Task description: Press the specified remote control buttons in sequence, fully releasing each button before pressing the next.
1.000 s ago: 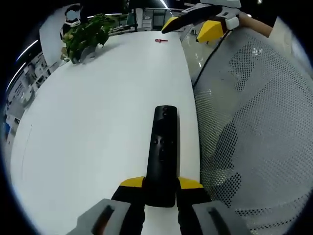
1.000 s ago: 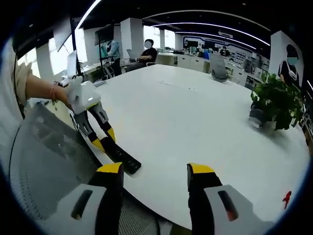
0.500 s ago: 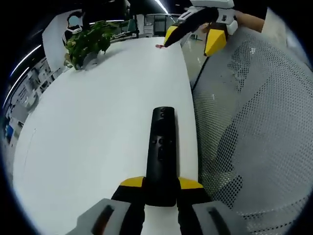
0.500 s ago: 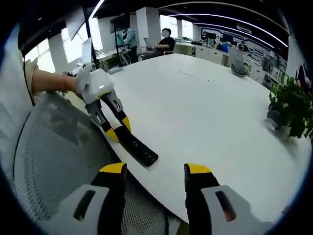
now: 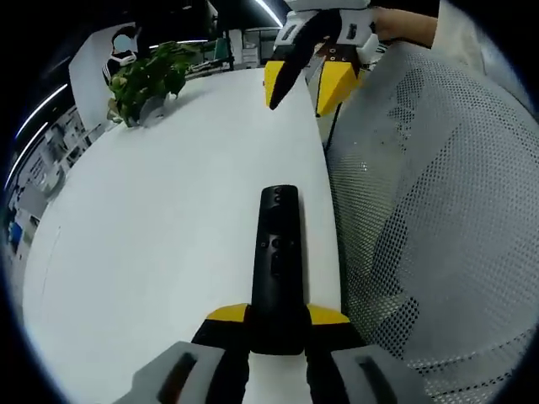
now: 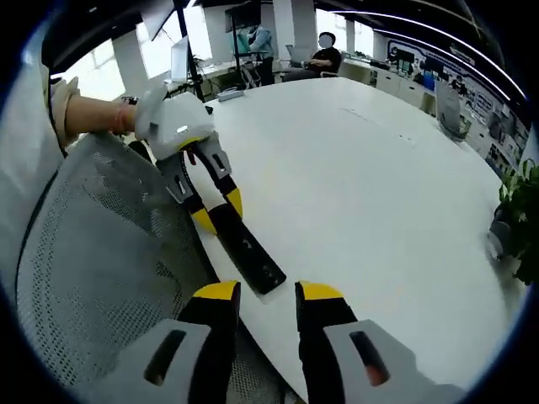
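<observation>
As held, one remote (image 5: 276, 269), two hand-held grippers (image 5: 276, 324) (image 6: 263, 293)

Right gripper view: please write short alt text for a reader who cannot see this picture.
The left gripper holds a black remote control by one end over the edge of a large white table. The right gripper, jaws slightly apart, points at the remote's free end. A grey mesh chair back stands beside the table.

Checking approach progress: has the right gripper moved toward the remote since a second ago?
Yes. In the left gripper view, the right gripper has come nearer the remote, away from the plant.
</observation>
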The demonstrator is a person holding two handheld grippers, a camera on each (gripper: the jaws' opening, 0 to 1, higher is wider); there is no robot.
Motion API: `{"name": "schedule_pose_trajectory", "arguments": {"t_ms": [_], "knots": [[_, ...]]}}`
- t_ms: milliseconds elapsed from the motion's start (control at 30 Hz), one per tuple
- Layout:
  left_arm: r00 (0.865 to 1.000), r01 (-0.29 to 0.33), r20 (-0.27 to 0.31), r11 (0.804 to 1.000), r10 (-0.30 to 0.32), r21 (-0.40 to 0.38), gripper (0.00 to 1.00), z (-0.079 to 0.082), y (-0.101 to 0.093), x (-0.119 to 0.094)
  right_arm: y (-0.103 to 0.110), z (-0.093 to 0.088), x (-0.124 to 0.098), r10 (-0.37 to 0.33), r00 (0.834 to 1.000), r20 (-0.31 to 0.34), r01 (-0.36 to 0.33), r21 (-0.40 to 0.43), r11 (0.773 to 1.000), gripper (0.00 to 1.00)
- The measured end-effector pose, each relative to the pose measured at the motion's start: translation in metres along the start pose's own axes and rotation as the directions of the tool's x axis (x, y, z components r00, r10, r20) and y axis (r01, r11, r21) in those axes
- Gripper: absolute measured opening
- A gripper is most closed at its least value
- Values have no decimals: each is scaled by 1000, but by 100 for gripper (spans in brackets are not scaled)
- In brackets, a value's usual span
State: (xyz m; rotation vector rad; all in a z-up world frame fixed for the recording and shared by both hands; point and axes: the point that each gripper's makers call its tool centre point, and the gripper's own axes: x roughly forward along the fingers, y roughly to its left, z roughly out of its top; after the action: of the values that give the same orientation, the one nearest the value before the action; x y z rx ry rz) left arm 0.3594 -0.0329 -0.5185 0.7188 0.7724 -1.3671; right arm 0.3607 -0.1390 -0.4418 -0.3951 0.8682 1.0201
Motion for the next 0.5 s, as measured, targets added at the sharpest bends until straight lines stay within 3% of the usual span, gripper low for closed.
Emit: {"name": "schedule_pose_trajectory", "arguments": {"t_ms": [100,500], "knots": [[1000,3,-5,1000,-3,7,24,0,0,1,2,-2,12,39,999,-34,-40,-16,999,21],[1000,9,-2,1000,-9,10,24,0,0,1,-3,-11,35,92,987,-128,-102,-74,992,5]]}}
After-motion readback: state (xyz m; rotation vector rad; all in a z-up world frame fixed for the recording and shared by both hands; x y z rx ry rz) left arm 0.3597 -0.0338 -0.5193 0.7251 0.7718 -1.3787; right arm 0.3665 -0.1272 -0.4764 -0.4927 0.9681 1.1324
